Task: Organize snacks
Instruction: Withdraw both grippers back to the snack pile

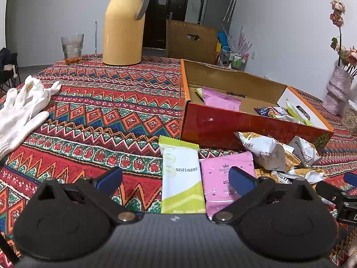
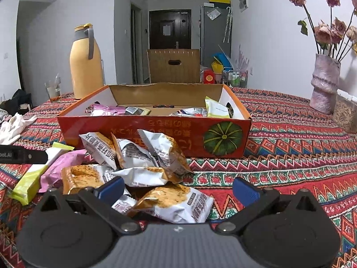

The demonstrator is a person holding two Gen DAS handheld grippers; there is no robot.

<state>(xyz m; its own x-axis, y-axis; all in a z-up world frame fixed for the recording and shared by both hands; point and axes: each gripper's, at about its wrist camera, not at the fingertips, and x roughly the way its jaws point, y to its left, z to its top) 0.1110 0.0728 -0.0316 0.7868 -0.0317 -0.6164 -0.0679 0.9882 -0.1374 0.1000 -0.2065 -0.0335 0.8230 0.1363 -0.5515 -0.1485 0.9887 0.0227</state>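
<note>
A red cardboard box (image 1: 223,129) (image 2: 133,134) lies open on the patterned tablecloth and holds several snack packets. In front of it lie a white and green packet (image 1: 181,178) (image 2: 29,183), a pink packet (image 1: 221,185) (image 2: 60,167) and a heap of white and orange packets (image 1: 274,156) (image 2: 142,163). My left gripper (image 1: 176,179) is open just above the cloth, with the white and green packet between its blue fingertips (image 1: 110,179). My right gripper (image 2: 178,189) is open too, and the nearest white and orange packet (image 2: 176,203) lies between its fingers.
A yellow thermos jug (image 1: 123,26) (image 2: 86,64) and a glass (image 1: 72,48) stand at the back left. White gloves (image 1: 20,109) lie at the left edge. A pink vase of flowers (image 2: 324,82) and a container (image 2: 345,114) stand at the right.
</note>
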